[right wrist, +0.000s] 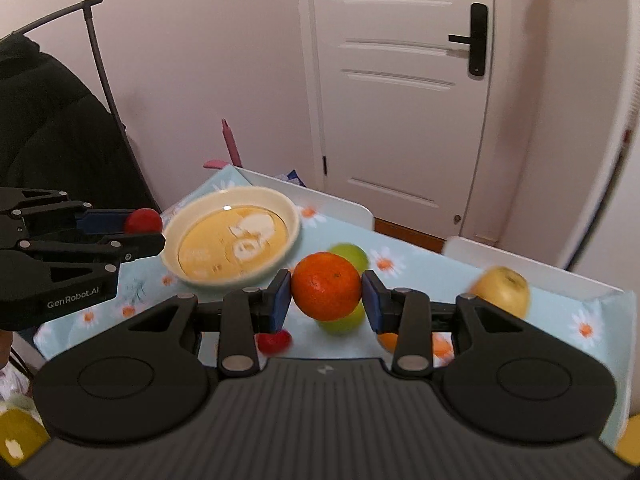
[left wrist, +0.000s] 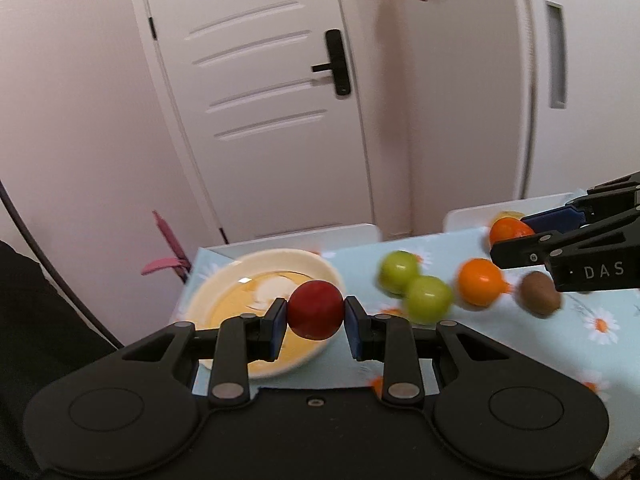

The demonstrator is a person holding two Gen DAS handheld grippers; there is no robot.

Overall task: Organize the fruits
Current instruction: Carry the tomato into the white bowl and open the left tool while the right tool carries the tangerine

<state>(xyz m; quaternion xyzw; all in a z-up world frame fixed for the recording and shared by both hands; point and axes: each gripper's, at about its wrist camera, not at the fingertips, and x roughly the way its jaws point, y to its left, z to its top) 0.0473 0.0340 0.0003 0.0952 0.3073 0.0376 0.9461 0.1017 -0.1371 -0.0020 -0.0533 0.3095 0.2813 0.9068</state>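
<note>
My left gripper (left wrist: 316, 312) is shut on a red round fruit (left wrist: 316, 309) and holds it above the near rim of a cream bowl (left wrist: 312, 262) with a yellow inside. In the right wrist view the left gripper (right wrist: 140, 226) holds the red fruit (right wrist: 143, 220) just left of the bowl (right wrist: 288, 208). My right gripper (right wrist: 326, 298) is shut on an orange (right wrist: 326, 286), raised over the table; it also shows in the left wrist view (left wrist: 516, 236) with the orange (left wrist: 510, 230).
On the daisy-print cloth (left wrist: 600, 320) lie two green fruits (left wrist: 398, 272) (left wrist: 428, 299), an orange fruit (left wrist: 480, 282) and a brown kiwi (left wrist: 540, 294). A yellow-green apple (right wrist: 502, 290) and a small red fruit (right wrist: 274, 342) lie nearby. A white door (left wrist: 260, 100) stands behind the table.
</note>
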